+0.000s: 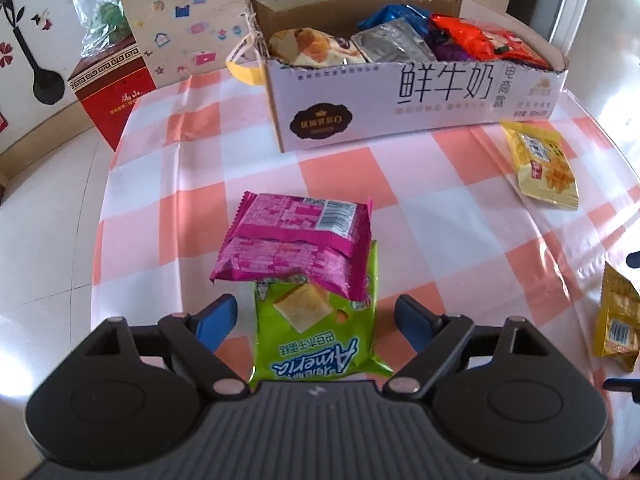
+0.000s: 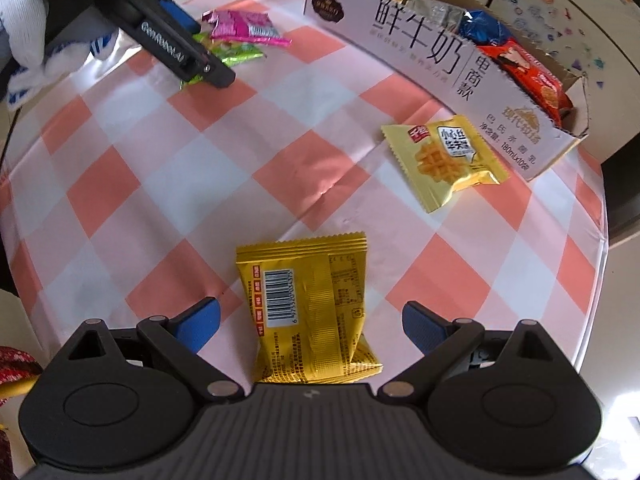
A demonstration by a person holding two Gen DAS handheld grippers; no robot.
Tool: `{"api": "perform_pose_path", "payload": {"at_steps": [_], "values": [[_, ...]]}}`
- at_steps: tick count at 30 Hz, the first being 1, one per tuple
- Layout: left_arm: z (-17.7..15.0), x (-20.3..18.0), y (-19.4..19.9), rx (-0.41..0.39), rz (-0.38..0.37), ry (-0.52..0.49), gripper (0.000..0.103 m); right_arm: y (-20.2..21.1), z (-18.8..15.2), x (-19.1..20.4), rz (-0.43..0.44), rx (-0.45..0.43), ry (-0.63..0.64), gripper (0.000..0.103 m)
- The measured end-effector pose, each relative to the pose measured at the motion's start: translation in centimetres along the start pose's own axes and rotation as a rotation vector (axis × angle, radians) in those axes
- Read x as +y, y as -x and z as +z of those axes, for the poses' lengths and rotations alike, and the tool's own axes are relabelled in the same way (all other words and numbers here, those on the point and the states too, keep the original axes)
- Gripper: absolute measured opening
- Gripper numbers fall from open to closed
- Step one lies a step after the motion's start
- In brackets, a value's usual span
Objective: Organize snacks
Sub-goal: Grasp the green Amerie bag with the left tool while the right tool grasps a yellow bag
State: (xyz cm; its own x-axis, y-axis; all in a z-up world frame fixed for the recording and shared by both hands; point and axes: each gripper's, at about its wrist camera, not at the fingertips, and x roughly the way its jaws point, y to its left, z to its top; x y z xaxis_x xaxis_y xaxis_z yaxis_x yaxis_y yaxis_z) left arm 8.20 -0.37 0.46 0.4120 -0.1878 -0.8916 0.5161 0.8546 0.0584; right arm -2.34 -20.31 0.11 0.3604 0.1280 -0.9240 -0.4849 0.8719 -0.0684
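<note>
left gripper: agape over green packet | right gripper: agape over yellow packet

Left wrist view sits behind the left gripper, angled steeply down, close over the checked tablecloth, facing the milk carton box ahead. Right wrist view sits likewise behind the right gripper. Both share that cloth, that box, and the waffle packet.
</note>
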Motion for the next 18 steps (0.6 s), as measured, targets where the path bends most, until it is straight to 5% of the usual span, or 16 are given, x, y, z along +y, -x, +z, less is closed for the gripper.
{"api": "perform_pose_path", "payload": {"at_steps": [6, 11, 13, 18], "values": [[-0.4, 0.0, 0.0, 0.007, -0.058, 0.014, 0.081, -0.6, 0.2, 0.1, 0.01, 0.008, -0.011, 0.1], [-0.5, -0.4, 0.5, -0.001, -0.066, 0.005, 0.067, -0.7, 0.3, -0.2, 0.03, 0.005, -0.044, 0.096], [-0.6, -0.6, 0.8, -0.002, -0.073, 0.005, 0.057, -0.6, 0.4, -0.2, 0.035, -0.004, -0.048, 0.09], [-0.9, -1.3, 1.3, 0.008, -0.097, -0.019, 0.052, -0.1, 1.0, -0.6, 0.025, -0.032, -0.07, 0.069]]}}
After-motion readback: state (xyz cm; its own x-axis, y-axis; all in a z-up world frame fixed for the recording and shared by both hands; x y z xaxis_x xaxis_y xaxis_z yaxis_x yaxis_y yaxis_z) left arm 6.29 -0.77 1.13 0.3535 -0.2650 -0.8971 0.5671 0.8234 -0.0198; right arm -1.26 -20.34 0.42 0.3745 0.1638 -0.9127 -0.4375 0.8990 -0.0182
